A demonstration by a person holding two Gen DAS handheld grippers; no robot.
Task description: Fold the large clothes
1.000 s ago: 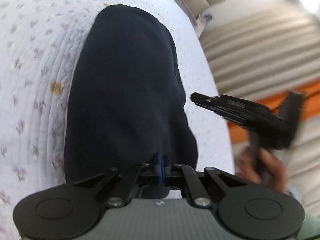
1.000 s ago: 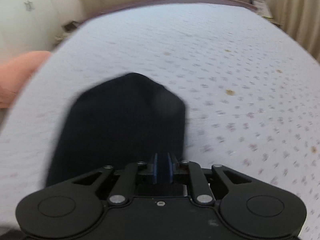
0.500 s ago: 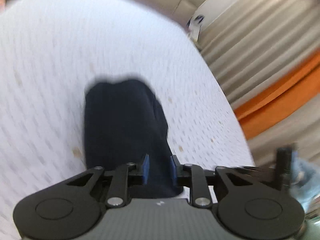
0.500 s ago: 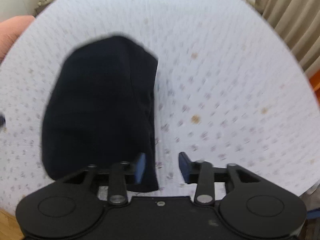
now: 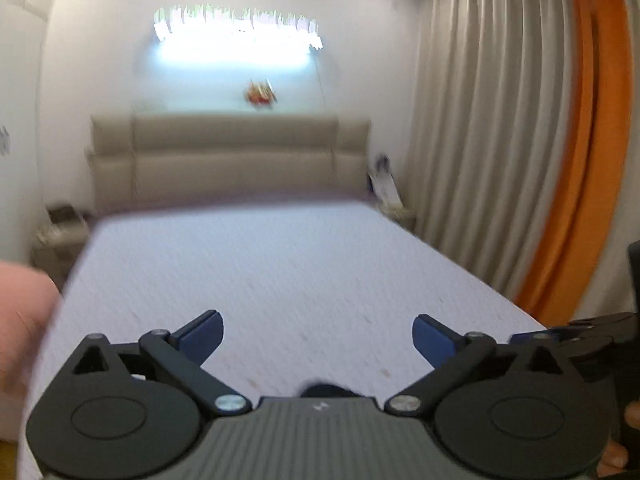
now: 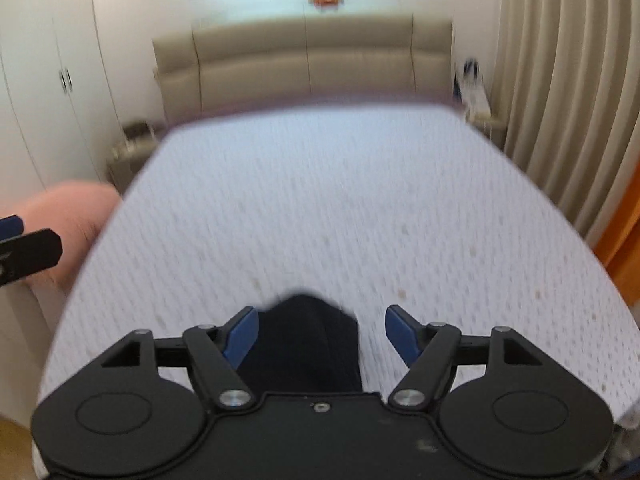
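Looking down the bed (image 6: 360,208), you see its padded headboard (image 6: 304,60) at the far end and curtains (image 5: 480,140) beside it. Your dark folded clothes (image 6: 304,348) lie at the near edge. Your left gripper (image 5: 318,338) and right gripper (image 6: 322,336) are opening, holding nothing.

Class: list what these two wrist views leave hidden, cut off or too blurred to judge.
- Dark garment, right wrist view: near part hidden behind the gripper body, so the fold cannot be judged; in the left wrist view only a sliver shows.
- Bedspread print: motion blur.
- Red ornament above the headboard: too blurred to identify.
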